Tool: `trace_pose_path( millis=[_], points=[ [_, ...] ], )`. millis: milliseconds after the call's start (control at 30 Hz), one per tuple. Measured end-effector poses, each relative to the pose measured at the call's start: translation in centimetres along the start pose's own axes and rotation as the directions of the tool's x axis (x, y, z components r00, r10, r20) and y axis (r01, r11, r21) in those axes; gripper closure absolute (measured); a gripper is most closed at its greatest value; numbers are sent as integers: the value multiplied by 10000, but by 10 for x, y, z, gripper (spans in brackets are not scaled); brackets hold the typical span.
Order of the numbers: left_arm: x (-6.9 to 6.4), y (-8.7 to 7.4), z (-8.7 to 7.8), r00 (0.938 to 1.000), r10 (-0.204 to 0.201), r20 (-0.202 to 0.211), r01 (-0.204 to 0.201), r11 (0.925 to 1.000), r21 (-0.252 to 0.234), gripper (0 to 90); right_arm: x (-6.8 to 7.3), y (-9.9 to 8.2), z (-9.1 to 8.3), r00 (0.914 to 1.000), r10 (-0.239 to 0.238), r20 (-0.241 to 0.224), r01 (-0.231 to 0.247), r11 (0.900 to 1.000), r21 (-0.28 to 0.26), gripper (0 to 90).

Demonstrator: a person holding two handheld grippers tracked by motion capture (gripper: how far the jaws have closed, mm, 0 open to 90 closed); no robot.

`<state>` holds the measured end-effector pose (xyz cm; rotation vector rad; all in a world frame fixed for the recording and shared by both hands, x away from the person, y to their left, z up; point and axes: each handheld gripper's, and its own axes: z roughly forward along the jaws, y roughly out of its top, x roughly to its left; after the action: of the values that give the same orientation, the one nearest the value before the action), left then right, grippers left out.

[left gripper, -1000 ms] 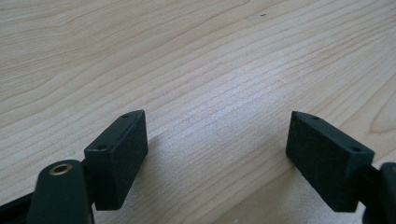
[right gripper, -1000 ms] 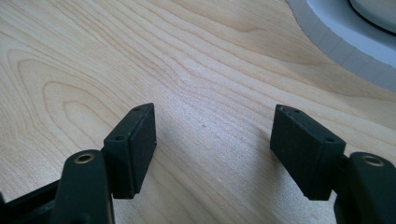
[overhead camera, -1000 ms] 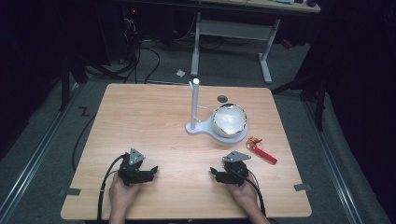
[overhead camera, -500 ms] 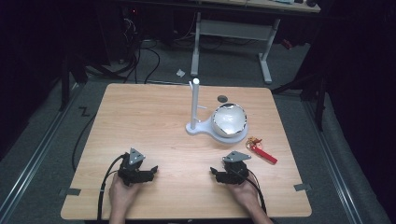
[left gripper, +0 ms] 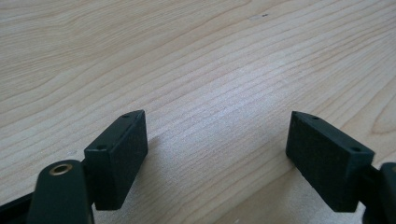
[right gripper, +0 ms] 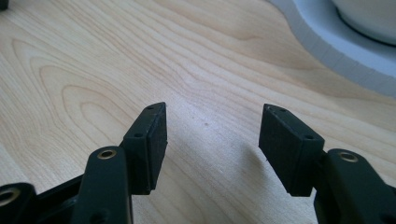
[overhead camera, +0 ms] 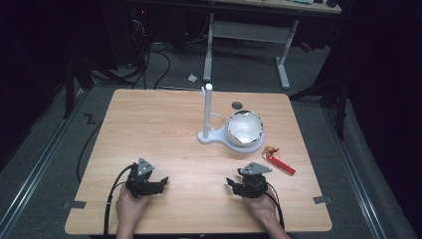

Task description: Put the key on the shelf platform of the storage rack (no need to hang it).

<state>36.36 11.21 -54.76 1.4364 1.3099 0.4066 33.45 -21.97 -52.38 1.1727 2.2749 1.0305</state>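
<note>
A white stand (overhead camera: 208,135) with an upright post (overhead camera: 207,107) sits on the wooden table (overhead camera: 149,129), its flat base carrying a white bowl (overhead camera: 244,127). Right of it lies a red tag with a gold keyring (overhead camera: 276,160). Held low near the front edge on the left, my left gripper (overhead camera: 160,183) (left gripper: 217,147) is open with bare wood between its jaws. Front right, my right gripper (overhead camera: 232,185) (right gripper: 212,135) is open over bare wood too, with the stand's base (right gripper: 336,46) and the bowl's foot (right gripper: 369,18) ahead of it.
A small dark round mark (overhead camera: 237,105) lies on the table behind the bowl. Grey tape tabs (overhead camera: 73,204) mark the front corners. Beyond the far edge stand a metal desk frame (overhead camera: 249,32) and floor cables (overhead camera: 159,59).
</note>
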Motion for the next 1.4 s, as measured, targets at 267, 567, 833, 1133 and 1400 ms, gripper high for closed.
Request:
trace_pose_path(
  millis=[267,567,833,1133,1400],
  points=[
    [0,0,0,10000,-22,-17,22,10000,-7,211,-5,-3,-14,9995,295,-89,-297,9991,-292,435],
    [0,0,0,10000,-28,-18,28,10000,20,211,-18,-8,-31,9987,477,182,-469,9981,-406,435],
    [0,0,0,10000,-25,-18,25,10000,20,211,-33,-17,-52,9959,784,447,-756,9952,-616,452],
    [0,0,0,10000,-53,-24,53,10000,-7,211,-57,-25,-74,9868,1228,1052,-1143,9899,-838,461],
    [0,0,0,10000,-57,-33,57,10000,-9,211,-77,-26,-84,9744,1617,1564,-1474,9841,-996,462]
  ],
)
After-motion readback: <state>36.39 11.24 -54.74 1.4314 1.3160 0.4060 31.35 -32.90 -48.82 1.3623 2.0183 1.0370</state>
